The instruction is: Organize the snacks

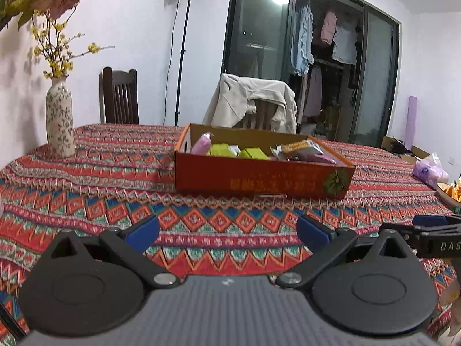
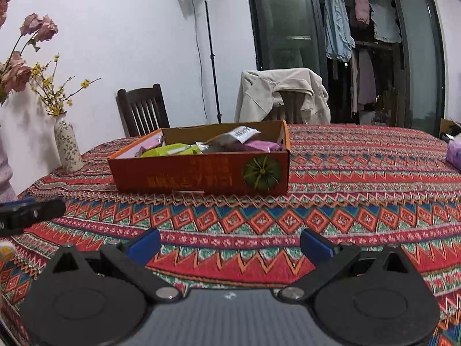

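Blue-padded fingers of the left gripper [image 1: 227, 230] and the right gripper [image 2: 230, 243] stood wide apart, holding nothing above the patterned tablecloth [image 1: 86, 178]. Ahead sat the orange cardboard box [image 1: 259, 177] of snack packets [image 2: 173, 150] (their labels unreadable). Only the left view caught a bowl [image 1: 448, 194], cut off at the right edge.

Two black hand-held grippers [image 1: 227, 230] [image 2: 230, 240]: blue finger pads [image 1: 142, 232], silver pivot screws [image 1: 164, 279], ribbed grey bodies [image 1: 227, 311].

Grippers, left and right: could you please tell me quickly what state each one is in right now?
Left gripper: jaws open, holding nothing, above the tablecloth.
Right gripper: jaws open, holding nothing, facing the snack box.
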